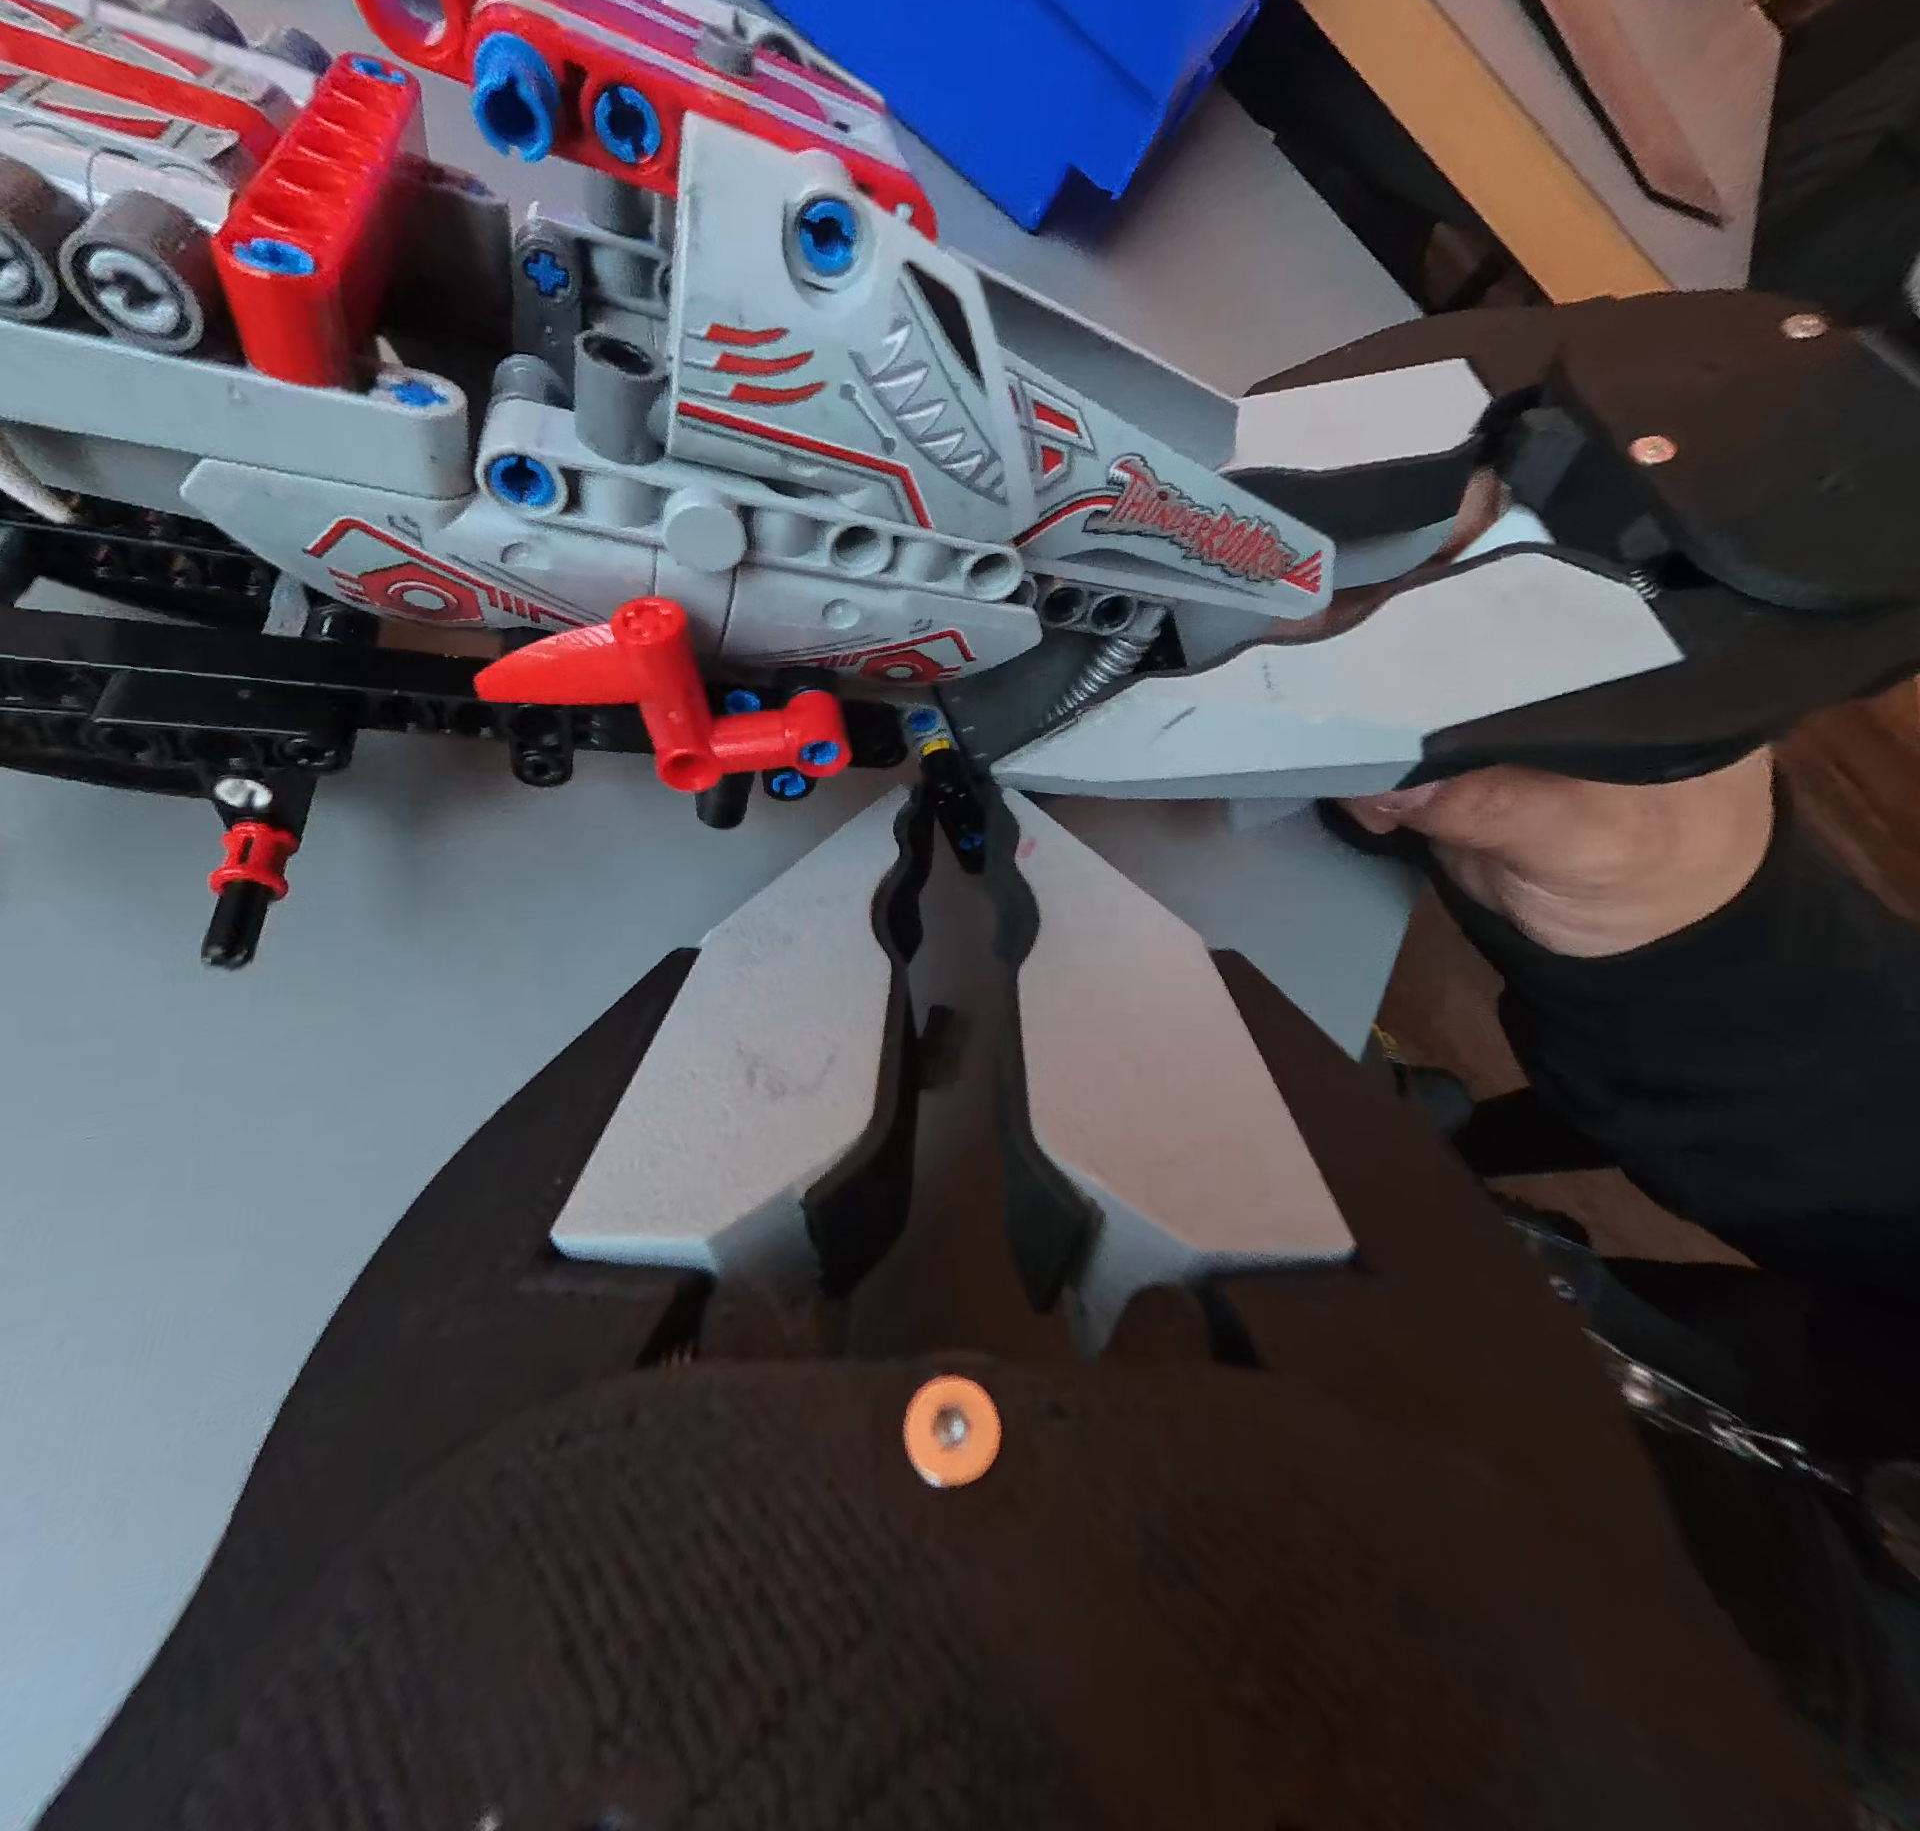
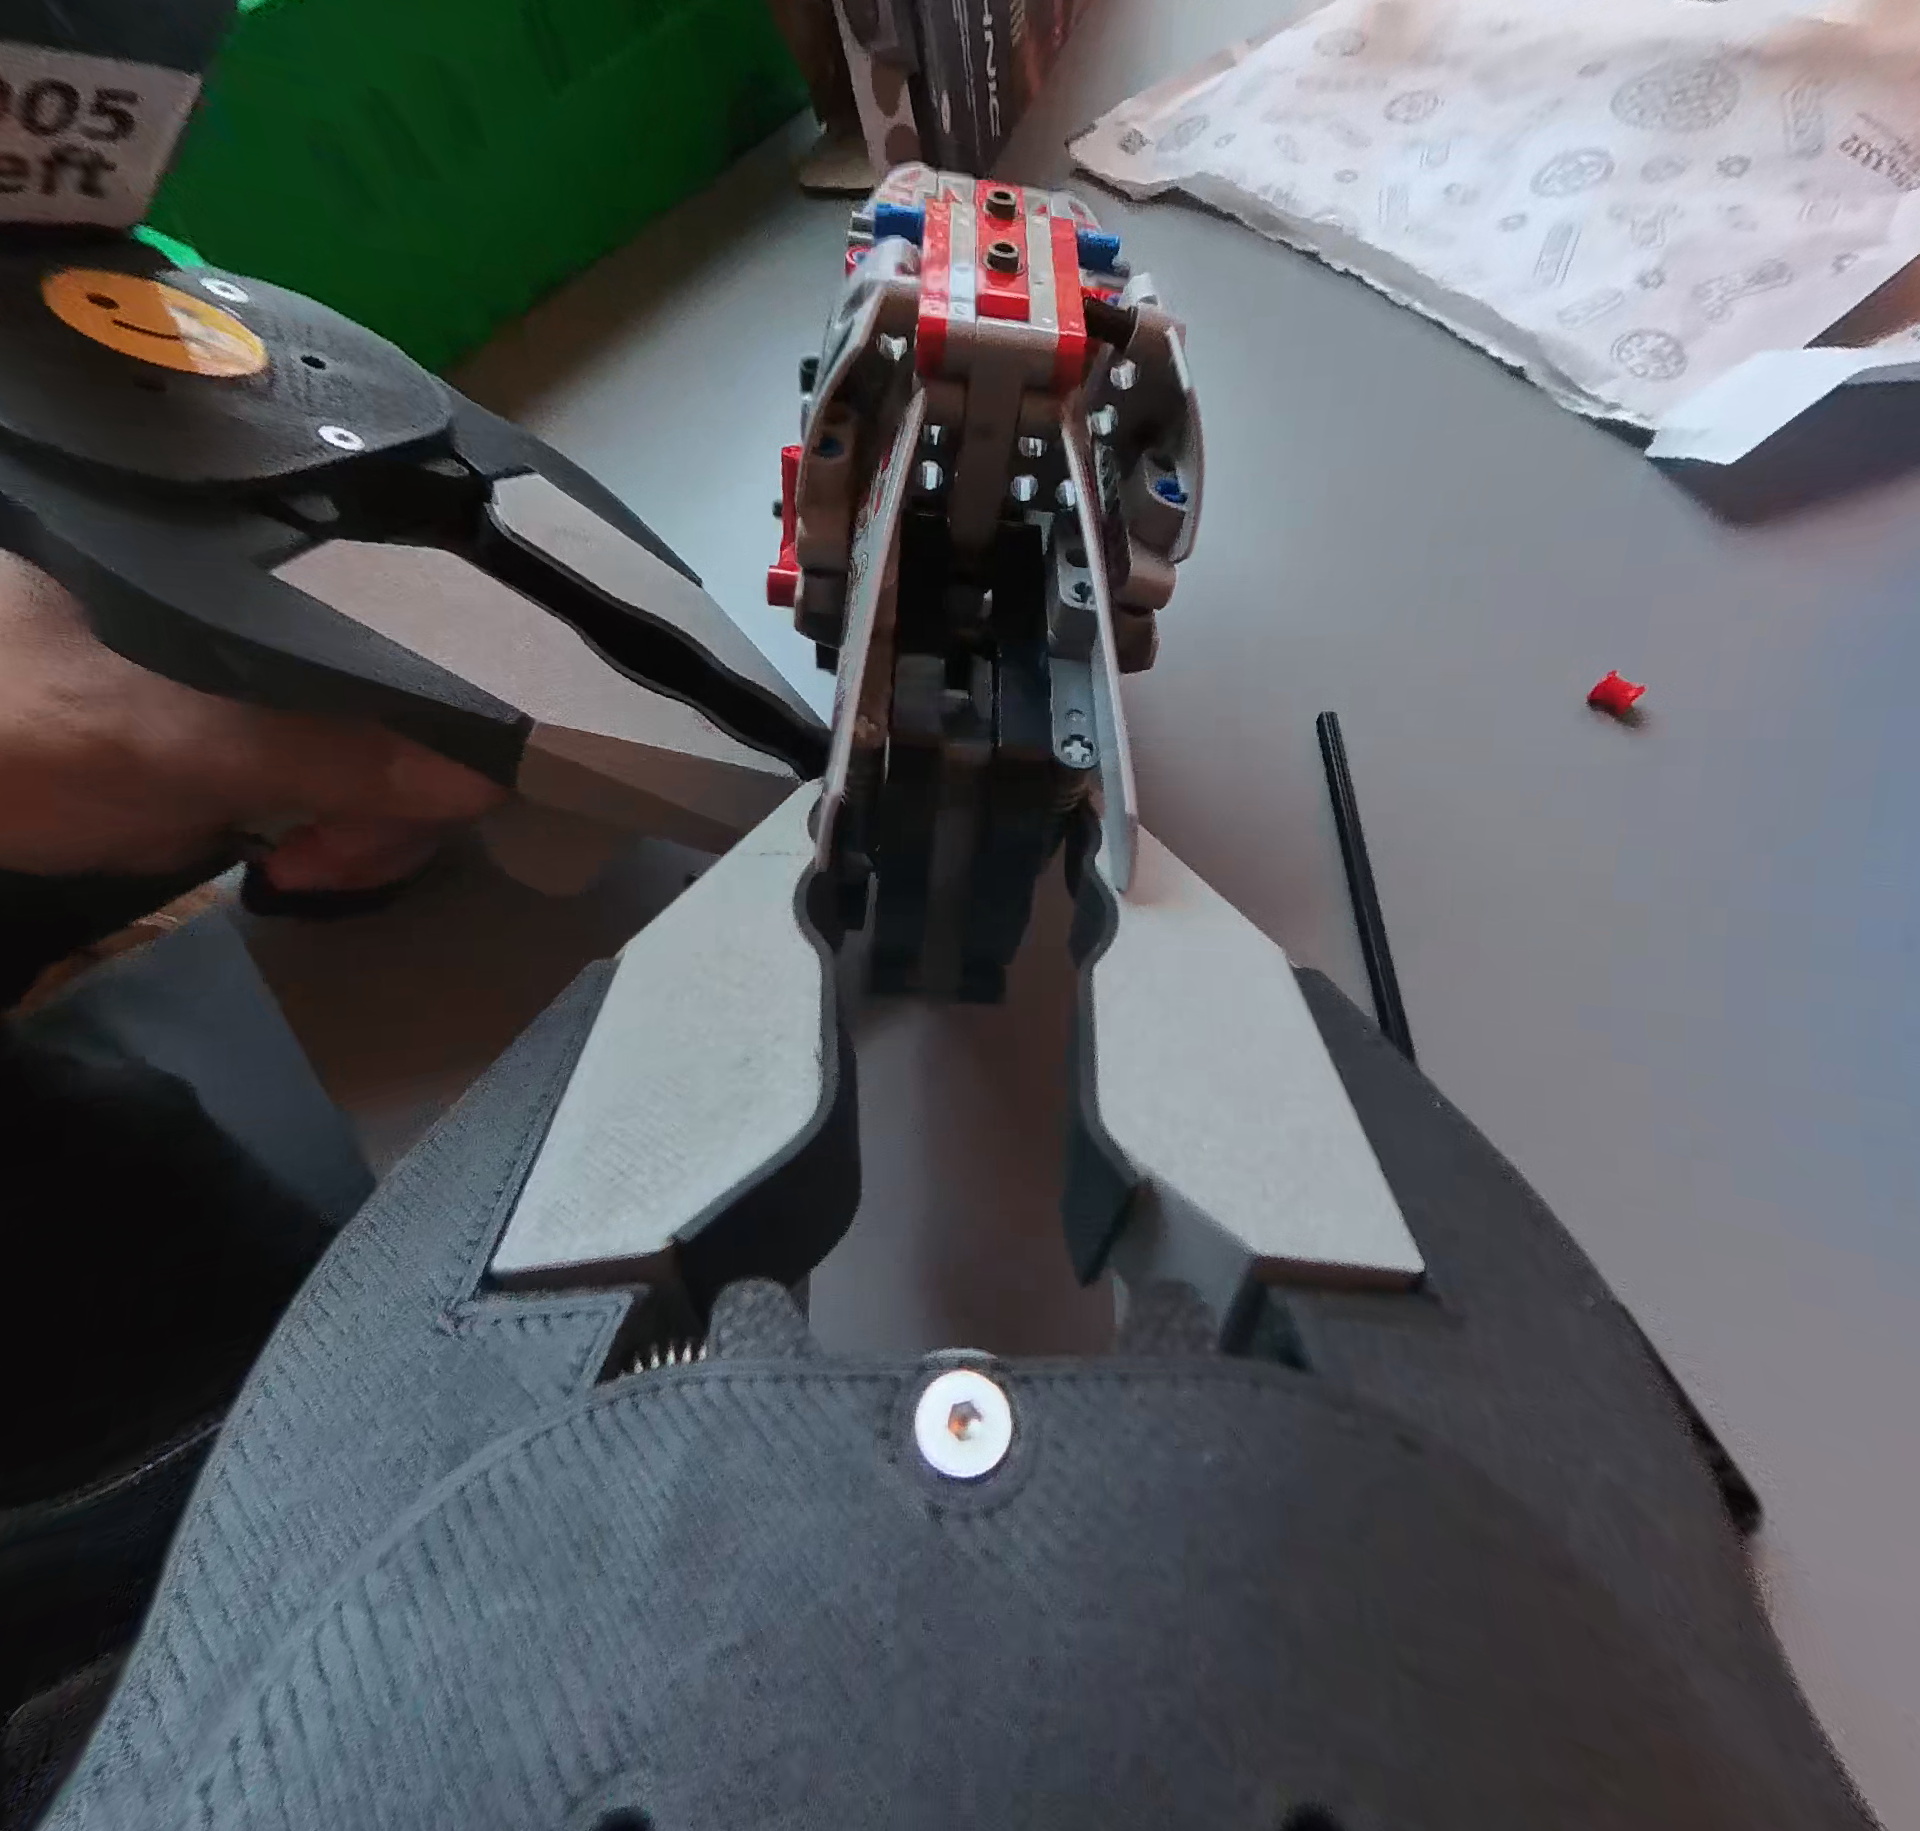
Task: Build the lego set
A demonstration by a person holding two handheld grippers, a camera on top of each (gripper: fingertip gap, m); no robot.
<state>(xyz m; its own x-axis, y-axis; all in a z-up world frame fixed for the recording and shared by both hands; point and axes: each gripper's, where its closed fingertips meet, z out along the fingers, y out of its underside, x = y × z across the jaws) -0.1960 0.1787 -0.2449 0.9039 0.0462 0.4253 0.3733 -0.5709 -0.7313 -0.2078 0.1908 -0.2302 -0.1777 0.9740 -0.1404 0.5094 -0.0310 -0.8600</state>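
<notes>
- Fingers (image 1: 914, 846) of the left gripper (image 1: 951, 825) are closed on a small black pin (image 1: 951, 794).
- The lego model (image 2: 997, 493) is clamped by the right gripper (image 2: 961, 877); rigid frame is judged safest, panels fragile.

You're at a workshop-style bench: grey table (image 2: 1455, 638), blue bin (image 1: 997, 36), green bin (image 2: 436, 140), parts bag (image 2: 1507, 171).

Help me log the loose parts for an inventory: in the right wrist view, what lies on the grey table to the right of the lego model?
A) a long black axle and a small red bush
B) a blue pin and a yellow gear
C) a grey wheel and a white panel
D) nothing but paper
A: a long black axle lies beside the lego model, and a small red bush sits farther right on the grey table.
</notes>
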